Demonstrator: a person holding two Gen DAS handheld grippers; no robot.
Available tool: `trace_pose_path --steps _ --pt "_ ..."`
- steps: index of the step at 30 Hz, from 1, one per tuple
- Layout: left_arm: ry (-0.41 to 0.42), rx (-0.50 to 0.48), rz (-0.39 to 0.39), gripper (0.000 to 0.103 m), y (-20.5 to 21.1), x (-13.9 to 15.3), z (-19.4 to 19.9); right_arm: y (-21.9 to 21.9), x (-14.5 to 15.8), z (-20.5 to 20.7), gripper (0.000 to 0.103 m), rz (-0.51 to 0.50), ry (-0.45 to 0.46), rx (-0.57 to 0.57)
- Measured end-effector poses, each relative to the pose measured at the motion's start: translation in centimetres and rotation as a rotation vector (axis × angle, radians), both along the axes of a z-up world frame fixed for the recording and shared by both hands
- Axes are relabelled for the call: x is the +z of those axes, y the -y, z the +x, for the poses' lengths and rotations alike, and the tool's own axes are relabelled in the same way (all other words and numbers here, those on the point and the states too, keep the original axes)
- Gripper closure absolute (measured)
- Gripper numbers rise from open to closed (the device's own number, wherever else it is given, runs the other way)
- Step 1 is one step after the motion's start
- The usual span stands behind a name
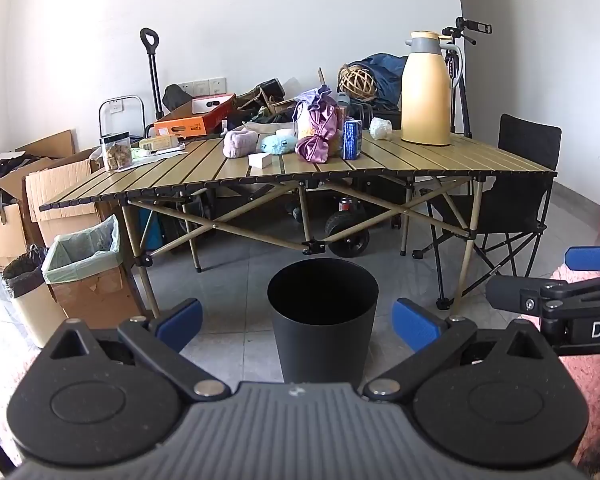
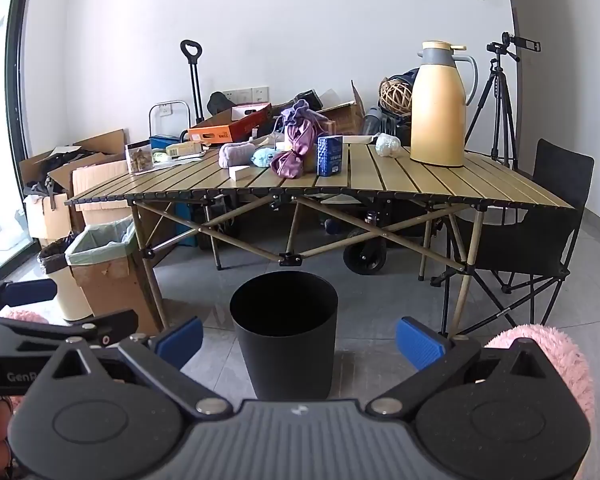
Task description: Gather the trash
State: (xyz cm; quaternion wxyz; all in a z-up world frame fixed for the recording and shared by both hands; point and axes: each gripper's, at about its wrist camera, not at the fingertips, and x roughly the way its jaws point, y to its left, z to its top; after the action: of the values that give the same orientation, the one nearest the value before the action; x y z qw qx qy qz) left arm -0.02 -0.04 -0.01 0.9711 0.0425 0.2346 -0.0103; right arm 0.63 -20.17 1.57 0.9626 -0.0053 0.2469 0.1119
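Starting nearest: left claw [image 1: 298,326] and right claw [image 2: 299,342] both spread fully apart, nothing between the blue pads, both angled down at the floor. Black bin [image 1: 323,320] stands on the tiles just ahead of both claws, in front of the desk [image 1: 440,160], mouth open; its inside reads as pure black, so I can't tell whether it holds anything. Trash candidates sit up on the desk, well apart from the claws: crumpled white wad [image 1: 381,128] near the yellow thermos [image 1: 426,88], small white box [image 1: 264,159], blue carton [image 1: 352,139], purple bag [image 1: 318,130]. Risks as I judge them: which items count as trash is ambiguous, so a wrong pick is likely among the plush bits and the snack jar [image 1: 117,151]; reaching for the wad could clip the tall thermos and tip it; leaning in over the bin could knock it; the two claws sit close side by side, each showing at the edge of the other's view, so they could collide. A second lined bin [image 1: 85,254] at the desk's left leg could confuse the drop target. Clutter behind the desk is stacked and overlapping, hard to separate; under-desk items are mostly hidden by the legs. Pink fuzzy sleeve [image 2: 540,344] covers part of the right-wrist view.
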Motion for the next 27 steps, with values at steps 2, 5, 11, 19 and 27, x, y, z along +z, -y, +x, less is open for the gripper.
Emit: trace_pose_path --steps 2,5,11,19,27 --pt "-0.004 0.001 -0.006 0.000 -0.03 0.00 0.03 0.10 -0.06 0.03 0.000 0.020 -0.006 0.000" --pt "-0.003 0.001 -0.006 0.000 0.06 -0.02 0.12 0.03 -0.12 0.01 0.000 0.010 -0.001 -0.001" --pt "0.001 0.000 -0.009 0.000 -0.02 -0.01 0.03 -0.03 -0.20 -0.03 0.000 0.007 0.001 -0.001" --pt "0.004 0.001 -0.010 0.000 -0.04 -0.01 0.01 -0.08 -0.32 -0.03 0.000 0.005 0.003 0.000" --pt "0.003 0.000 -0.009 0.000 -0.04 -0.03 0.03 0.09 -0.33 -0.02 0.000 0.004 0.002 0.000"
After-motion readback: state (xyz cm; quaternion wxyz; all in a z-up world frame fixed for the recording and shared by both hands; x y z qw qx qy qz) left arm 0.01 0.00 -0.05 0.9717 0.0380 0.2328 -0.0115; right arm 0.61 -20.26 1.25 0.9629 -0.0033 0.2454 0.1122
